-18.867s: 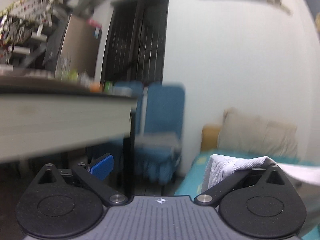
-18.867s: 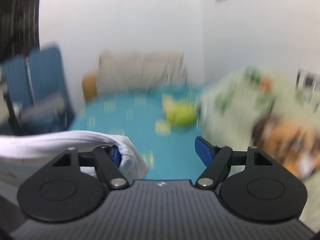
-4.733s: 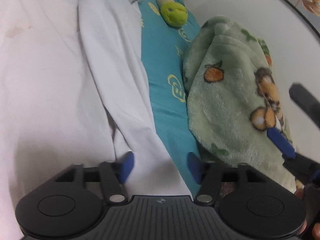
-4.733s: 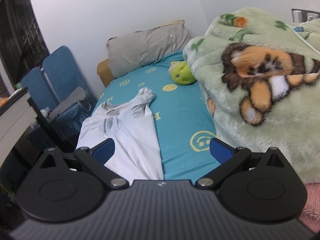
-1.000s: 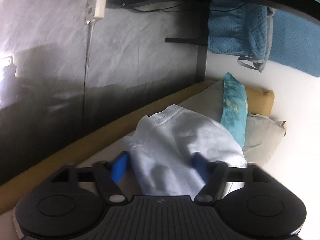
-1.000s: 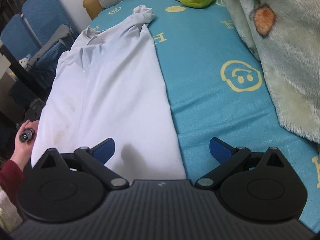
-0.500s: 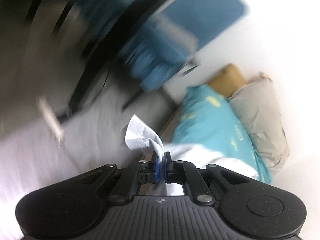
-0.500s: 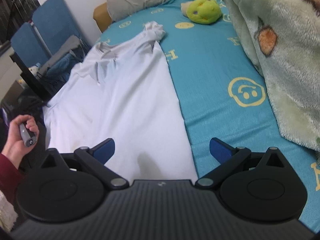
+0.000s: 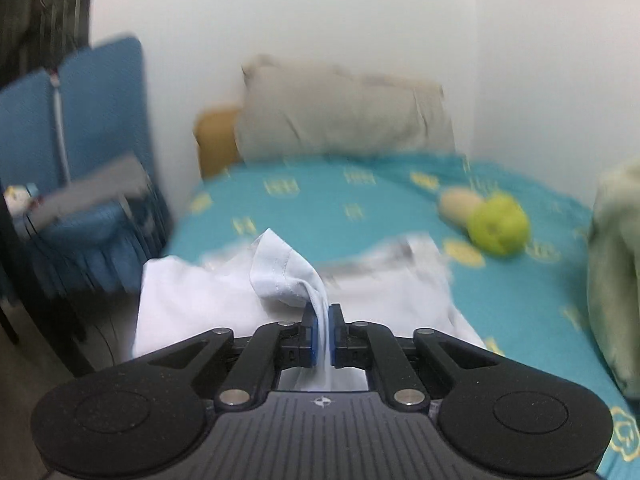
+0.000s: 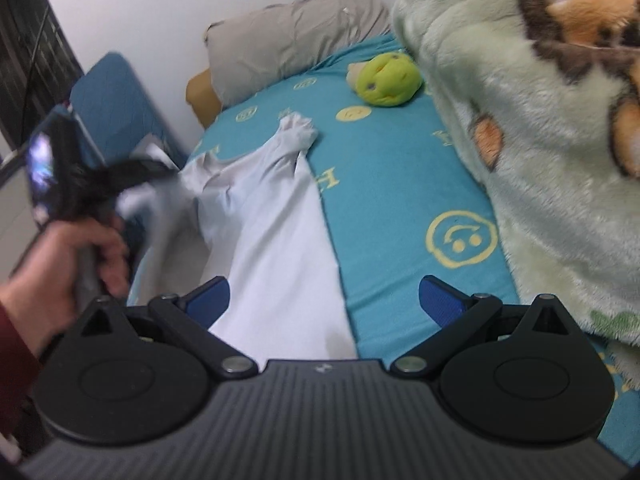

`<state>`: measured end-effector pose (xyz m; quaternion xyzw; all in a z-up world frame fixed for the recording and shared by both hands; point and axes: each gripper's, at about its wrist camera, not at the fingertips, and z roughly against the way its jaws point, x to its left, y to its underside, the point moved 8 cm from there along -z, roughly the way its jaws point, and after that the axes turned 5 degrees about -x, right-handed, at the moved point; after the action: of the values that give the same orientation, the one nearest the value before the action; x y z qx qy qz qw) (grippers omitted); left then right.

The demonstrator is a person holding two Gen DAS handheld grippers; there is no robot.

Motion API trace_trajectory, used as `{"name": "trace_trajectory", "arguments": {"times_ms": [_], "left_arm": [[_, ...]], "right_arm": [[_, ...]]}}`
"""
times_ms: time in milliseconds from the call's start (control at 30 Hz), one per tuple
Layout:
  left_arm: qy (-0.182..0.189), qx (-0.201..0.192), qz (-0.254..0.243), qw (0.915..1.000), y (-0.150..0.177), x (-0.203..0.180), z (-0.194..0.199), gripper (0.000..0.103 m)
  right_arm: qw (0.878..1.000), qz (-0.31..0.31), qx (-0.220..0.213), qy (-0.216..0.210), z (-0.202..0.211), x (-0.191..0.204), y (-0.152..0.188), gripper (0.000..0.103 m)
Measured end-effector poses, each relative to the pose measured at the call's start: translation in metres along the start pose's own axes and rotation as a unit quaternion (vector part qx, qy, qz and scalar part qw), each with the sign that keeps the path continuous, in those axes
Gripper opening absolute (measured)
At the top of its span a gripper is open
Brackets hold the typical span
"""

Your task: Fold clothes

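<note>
Left claw [image 9: 323,334] easing apart around the white shirt [image 10: 276,248] sleeve, right claw [image 10: 324,300] spread, empty — folding barely begun on the bed [image 10: 400,184].

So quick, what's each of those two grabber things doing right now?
Left gripper: jaws easing open, a fold of the white cotton shirt pinched between them.
Right gripper: jaws wide open, holding nothing.

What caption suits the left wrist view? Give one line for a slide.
Left gripper pinching a fold of the white shirt above the teal bed sheet.
</note>
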<state>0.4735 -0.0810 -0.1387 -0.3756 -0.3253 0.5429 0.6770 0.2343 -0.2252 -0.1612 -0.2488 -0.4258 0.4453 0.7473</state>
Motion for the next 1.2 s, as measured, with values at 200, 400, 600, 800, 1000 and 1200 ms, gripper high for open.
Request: {"name": "trace_trajectory", "arguments": {"times_ms": [200,400,600,800,1000,1200], "left_arm": [[0.027,0.001,0.007,0.9996,0.013,-0.02,0.016,0.087],[0.016,-0.051,-0.021,0.9983,-0.003,-0.014,0.112,0.094],[0.01,-0.093,-0.041,0.9947,0.024,-0.021,0.244,0.101],[0.002,-0.117,-0.049,0.9919,0.065,-0.023,0.32,0.101],[-0.002,-0.11,-0.022,0.9937,0.078,-0.002,0.341,0.102],[0.007,-0.127,0.018,0.9917,0.066,0.025,0.354,0.103]], "right_arm": [[0.999,-0.03,-0.014,0.006,-0.006,-0.02,-0.006,0.103],[0.999,-0.021,-0.026,-0.006,-0.007,-0.014,-0.01,0.103],[0.999,-0.001,-0.046,-0.024,0.01,-0.002,-0.013,0.103],[0.997,0.038,-0.061,-0.036,0.033,0.021,-0.012,0.103],[0.995,0.063,-0.054,-0.063,0.053,0.041,-0.001,0.103],[0.989,0.106,-0.041,-0.097,0.054,0.068,0.006,0.103]]}}
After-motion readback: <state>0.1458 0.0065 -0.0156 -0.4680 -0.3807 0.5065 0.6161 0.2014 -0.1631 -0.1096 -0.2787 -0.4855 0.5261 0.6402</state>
